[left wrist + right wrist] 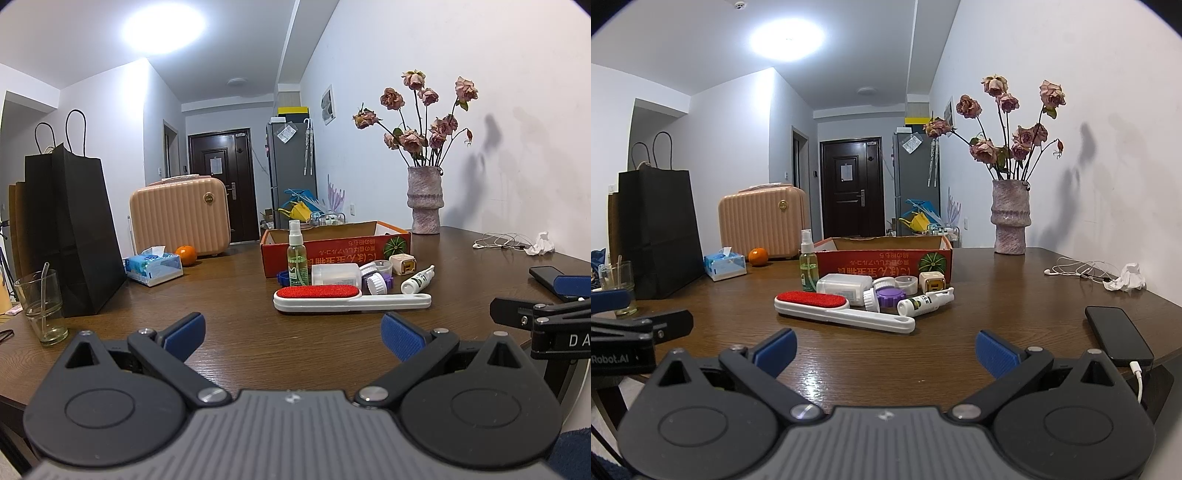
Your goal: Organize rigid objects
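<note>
Both grippers hover low over the wooden table (229, 354), left gripper (293, 338) and right gripper (886, 349) spread wide, nothing held. Just ahead lies the red-faced lint brush (833, 307), small bottles and jars clustered behind it. Beyond them the open orange cardboard box (882, 258), spray bottle (808, 261) at its left corner.

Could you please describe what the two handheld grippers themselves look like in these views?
Both match: the left gripper and right gripper have black linkage arms, silver pivot bolts, a ribbed grey body and blue ribbed pads on the jaws. White lettering marks their sides.
</note>
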`<state>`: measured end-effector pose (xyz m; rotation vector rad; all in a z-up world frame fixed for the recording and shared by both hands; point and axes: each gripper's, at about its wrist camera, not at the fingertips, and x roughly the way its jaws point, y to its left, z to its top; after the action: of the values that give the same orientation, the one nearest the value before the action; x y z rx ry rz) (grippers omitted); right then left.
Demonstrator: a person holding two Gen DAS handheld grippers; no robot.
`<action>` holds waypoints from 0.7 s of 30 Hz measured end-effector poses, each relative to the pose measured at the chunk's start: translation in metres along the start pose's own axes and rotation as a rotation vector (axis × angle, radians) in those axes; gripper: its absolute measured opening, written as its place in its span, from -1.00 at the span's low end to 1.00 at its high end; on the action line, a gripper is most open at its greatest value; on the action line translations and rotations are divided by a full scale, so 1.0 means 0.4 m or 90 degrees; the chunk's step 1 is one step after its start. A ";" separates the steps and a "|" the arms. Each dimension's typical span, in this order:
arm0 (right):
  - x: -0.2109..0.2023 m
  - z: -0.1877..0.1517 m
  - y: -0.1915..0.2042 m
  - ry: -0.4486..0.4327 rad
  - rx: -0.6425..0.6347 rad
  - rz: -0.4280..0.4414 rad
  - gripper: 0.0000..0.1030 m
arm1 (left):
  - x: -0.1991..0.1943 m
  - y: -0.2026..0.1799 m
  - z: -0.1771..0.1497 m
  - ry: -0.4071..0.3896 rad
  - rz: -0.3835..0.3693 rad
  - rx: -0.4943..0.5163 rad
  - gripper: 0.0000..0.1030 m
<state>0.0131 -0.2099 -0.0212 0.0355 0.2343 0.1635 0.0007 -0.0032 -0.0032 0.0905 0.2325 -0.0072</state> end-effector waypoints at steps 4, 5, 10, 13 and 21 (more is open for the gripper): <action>0.000 0.000 0.000 -0.001 -0.001 0.000 1.00 | 0.000 0.000 0.000 0.000 0.000 0.001 1.00; 0.001 0.000 0.000 -0.001 -0.001 0.001 1.00 | 0.000 0.000 0.000 0.000 -0.001 0.001 1.00; 0.002 -0.002 0.000 0.001 0.001 0.002 1.00 | 0.000 0.000 -0.003 0.001 -0.001 0.002 1.00; 0.003 -0.002 0.002 0.000 -0.001 0.004 1.00 | 0.000 0.000 -0.003 0.001 -0.002 0.002 1.00; 0.078 0.042 -0.035 -0.030 -0.011 -0.005 1.00 | 0.128 0.009 0.048 -0.002 -0.004 0.051 1.00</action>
<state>0.0491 -0.2189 -0.0127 0.0214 0.1856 0.1569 0.0550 -0.0012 0.0038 0.1691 0.2296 -0.0226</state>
